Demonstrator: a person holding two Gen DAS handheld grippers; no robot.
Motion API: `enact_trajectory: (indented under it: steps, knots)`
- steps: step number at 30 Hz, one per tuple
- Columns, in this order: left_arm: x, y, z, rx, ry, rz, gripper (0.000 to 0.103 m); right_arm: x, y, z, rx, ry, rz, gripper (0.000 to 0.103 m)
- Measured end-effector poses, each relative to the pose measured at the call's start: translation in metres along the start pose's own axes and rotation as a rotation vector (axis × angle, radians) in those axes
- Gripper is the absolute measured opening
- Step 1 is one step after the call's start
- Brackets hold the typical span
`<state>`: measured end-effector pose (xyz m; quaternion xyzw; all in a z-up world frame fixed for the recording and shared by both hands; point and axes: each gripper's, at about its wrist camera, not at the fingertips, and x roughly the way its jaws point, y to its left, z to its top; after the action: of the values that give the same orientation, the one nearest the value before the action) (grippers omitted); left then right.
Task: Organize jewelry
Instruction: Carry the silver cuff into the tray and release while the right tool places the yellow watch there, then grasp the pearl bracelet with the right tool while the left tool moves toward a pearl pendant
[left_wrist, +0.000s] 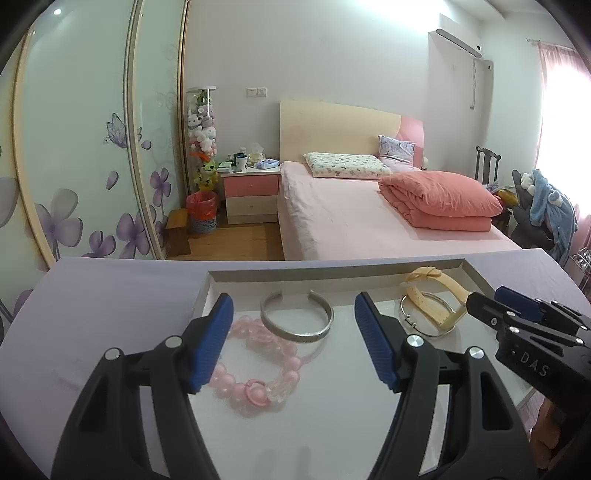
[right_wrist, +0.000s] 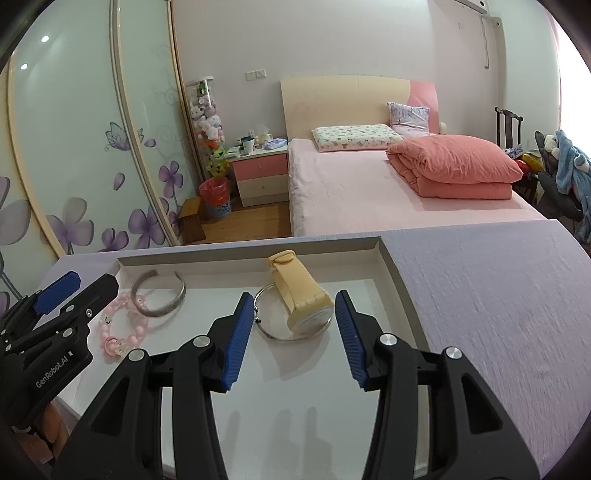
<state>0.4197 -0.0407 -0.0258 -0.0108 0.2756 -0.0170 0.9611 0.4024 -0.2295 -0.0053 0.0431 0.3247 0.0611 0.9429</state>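
Right gripper (right_wrist: 294, 325) parted, nothing gripped; yellow watch (right_wrist: 304, 301) just beyond tips, right side of tray (right_wrist: 391, 273), atop thin bangle (right_wrist: 275, 325). Left gripper (left_wrist: 293, 341) wide, empty. Watch case to be centred between pads before closing.

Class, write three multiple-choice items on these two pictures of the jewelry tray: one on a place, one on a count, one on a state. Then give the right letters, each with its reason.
1. Where does the yellow watch lie?
A. on the bed
B. in the tray, on a thin silver ring
C. on the floor

2. How many pieces of jewelry are in the tray?
A. two
B. four
C. six

3. How does the right gripper stand?
A. jaws apart, holding nothing
C. shut on the silver cuff
B. shut on the pink beads

Key: 1 B, the watch rests across the ring inside the tray. 2 B: watch, ring, silver cuff, pink bead bracelet. 3 A, both blue pads stand clear of the watch.
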Motion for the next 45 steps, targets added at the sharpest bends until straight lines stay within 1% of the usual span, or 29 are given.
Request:
enact_trajectory:
  steps: [11, 19, 22, 24, 25, 28, 30, 32, 33, 35, 36, 37, 39, 40, 41, 45]
  knots:
    - [-0.040, 0.029, -0.014, -0.050, -0.013, 0.034, 0.067, -0.035, -0.004, -0.018, -0.004, -0.024, -0.007, 0.047]
    - [-0.087, 0.051, -0.039, -0.066, -0.044, 0.052, 0.067, -0.073, -0.008, -0.049, -0.008, -0.031, 0.011, 0.047]
    - [-0.104, 0.058, -0.052, -0.071, -0.050, 0.051, 0.067, -0.083, -0.010, -0.065, -0.008, -0.004, 0.019, 0.047]
    - [-0.115, 0.060, -0.062, -0.080, -0.048, 0.048, 0.067, -0.085, -0.012, -0.076, -0.012, 0.032, 0.028, 0.047]
    - [-0.120, 0.061, -0.065, -0.084, -0.047, 0.046, 0.067, -0.086, -0.012, -0.080, -0.014, 0.045, 0.029, 0.046]
    - [-0.133, 0.061, -0.079, -0.083, -0.048, 0.038, 0.067, -0.086, -0.011, -0.098, -0.029, 0.103, 0.042, 0.038]
    - [-0.138, 0.058, -0.087, -0.067, -0.043, 0.038, 0.067, -0.085, -0.011, -0.108, -0.047, 0.140, 0.045, 0.036]
    - [-0.140, 0.055, -0.091, -0.056, -0.034, 0.034, 0.067, -0.085, -0.012, -0.112, -0.046, 0.168, 0.054, 0.032]
    - [-0.140, 0.054, -0.093, -0.053, -0.030, 0.035, 0.067, -0.084, -0.010, -0.114, -0.052, 0.189, 0.044, 0.032]
    - [-0.141, 0.053, -0.094, -0.054, -0.025, 0.036, 0.067, -0.079, -0.008, -0.116, -0.054, 0.239, 0.049, 0.028]
    - [-0.142, 0.053, -0.094, -0.057, -0.027, 0.037, 0.068, -0.079, -0.008, -0.118, -0.057, 0.254, 0.045, 0.028]
    - [-0.142, 0.051, -0.094, -0.057, -0.025, 0.036, 0.068, -0.077, -0.007, -0.120, -0.066, 0.261, 0.033, 0.027]
    - [-0.142, 0.049, -0.095, -0.055, -0.021, 0.037, 0.068, -0.078, -0.004, -0.122, -0.106, 0.252, -0.006, 0.020]
    - [-0.142, 0.049, -0.095, -0.054, -0.019, 0.037, 0.068, -0.079, -0.004, -0.123, -0.111, 0.252, -0.011, 0.012]
    - [-0.142, 0.048, -0.095, -0.055, -0.018, 0.037, 0.068, -0.080, -0.005, -0.124, -0.114, 0.255, -0.013, 0.010]
    - [-0.146, 0.046, -0.097, -0.059, -0.006, 0.026, 0.069, -0.094, -0.012, -0.135, -0.119, 0.255, -0.029, 0.010]
